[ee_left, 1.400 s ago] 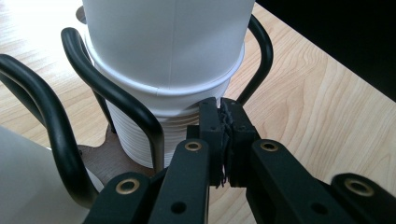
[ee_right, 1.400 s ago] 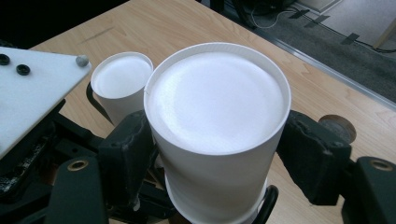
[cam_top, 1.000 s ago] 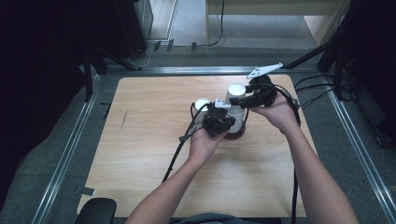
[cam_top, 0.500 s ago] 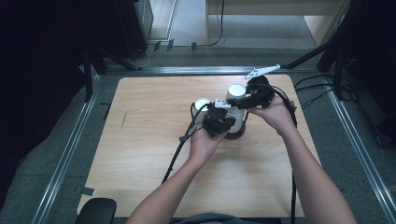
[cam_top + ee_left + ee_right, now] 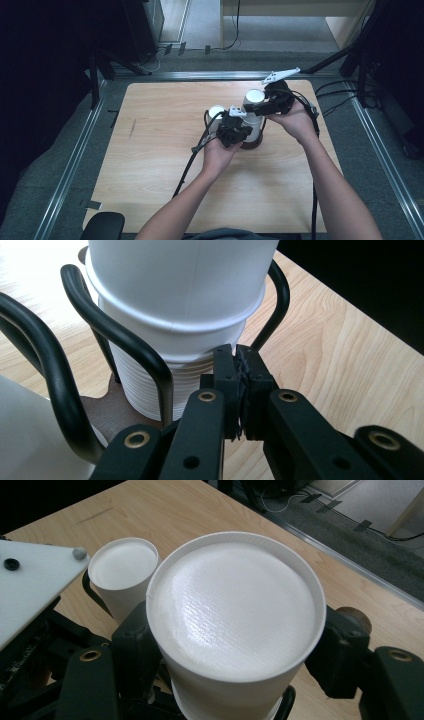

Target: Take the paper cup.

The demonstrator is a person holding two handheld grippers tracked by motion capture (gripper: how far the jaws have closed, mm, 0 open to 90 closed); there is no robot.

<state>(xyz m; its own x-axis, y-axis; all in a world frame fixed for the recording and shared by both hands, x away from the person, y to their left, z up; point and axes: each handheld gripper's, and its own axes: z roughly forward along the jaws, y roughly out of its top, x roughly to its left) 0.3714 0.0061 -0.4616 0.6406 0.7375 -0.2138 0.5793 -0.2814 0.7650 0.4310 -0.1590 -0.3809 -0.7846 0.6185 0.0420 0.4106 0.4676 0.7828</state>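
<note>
A rack of black wire loops [image 5: 125, 340] on a brown base [image 5: 250, 145] holds upside-down white paper cups. My right gripper [image 5: 255, 107] reaches in from the right, shut on the top cup [image 5: 235, 610] of the taller stack [image 5: 180, 300]. Its jaws have just been closing, and a pad presses on each side of the cup. My left gripper [image 5: 240, 390] is shut with nothing between its pads. It sits low against the same stack, near the ribbed lower cups. A shorter cup [image 5: 122, 565] stands in the rack to the left.
The rack stands right of centre on a light wooden table [image 5: 150, 165]. Black cables [image 5: 192, 160] trail from both grippers toward the near edge. A metal rail [image 5: 75, 160] frames the table, with dark stands and more cables on the floor beyond.
</note>
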